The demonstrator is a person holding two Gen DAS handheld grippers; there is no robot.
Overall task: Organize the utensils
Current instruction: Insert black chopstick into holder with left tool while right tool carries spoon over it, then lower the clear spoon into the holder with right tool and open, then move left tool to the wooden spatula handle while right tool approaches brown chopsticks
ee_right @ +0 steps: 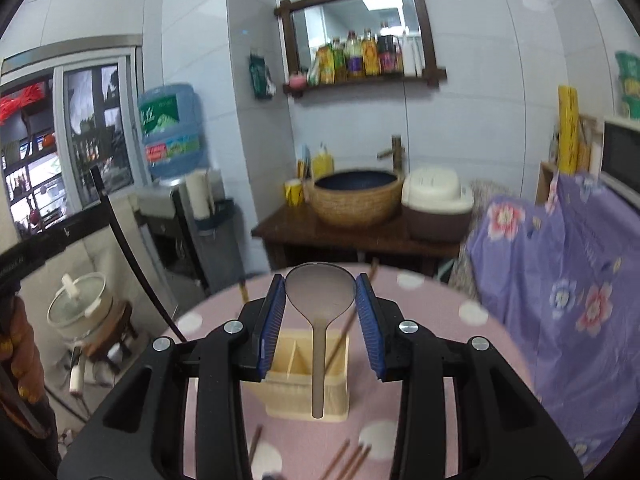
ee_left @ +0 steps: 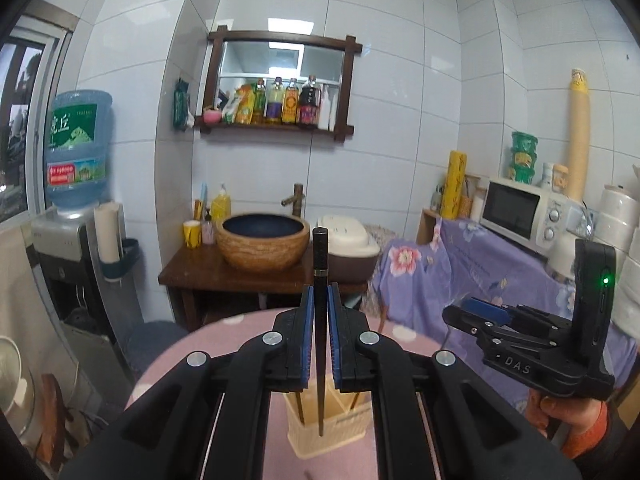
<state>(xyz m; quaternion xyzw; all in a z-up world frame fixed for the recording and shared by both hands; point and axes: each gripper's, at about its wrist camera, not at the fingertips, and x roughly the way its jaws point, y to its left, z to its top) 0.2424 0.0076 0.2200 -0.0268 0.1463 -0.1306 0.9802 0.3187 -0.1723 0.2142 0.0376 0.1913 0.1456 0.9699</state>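
Note:
My left gripper (ee_left: 320, 296) is shut on a black chopstick (ee_left: 320, 320) that stands upright, its lower tip over a cream utensil holder (ee_left: 328, 428) on the pink dotted table. My right gripper (ee_right: 320, 292) is shut on the bowl of a translucent grey spoon (ee_right: 320, 296); the handle hangs down over the same holder (ee_right: 308, 376), which holds a brown chopstick (ee_right: 340, 340). The right gripper also shows in the left wrist view (ee_left: 472, 312), to the right. Several brown chopsticks (ee_right: 348, 460) lie on the table in front of the holder.
The round pink table (ee_right: 460, 320) has its far edge just beyond the holder. Behind it stand a wooden stand with a basin (ee_left: 264, 244) and a rice cooker (ee_right: 436, 204). A purple flowered cloth (ee_right: 560, 264) is at the right, a water dispenser (ee_left: 76, 200) at the left.

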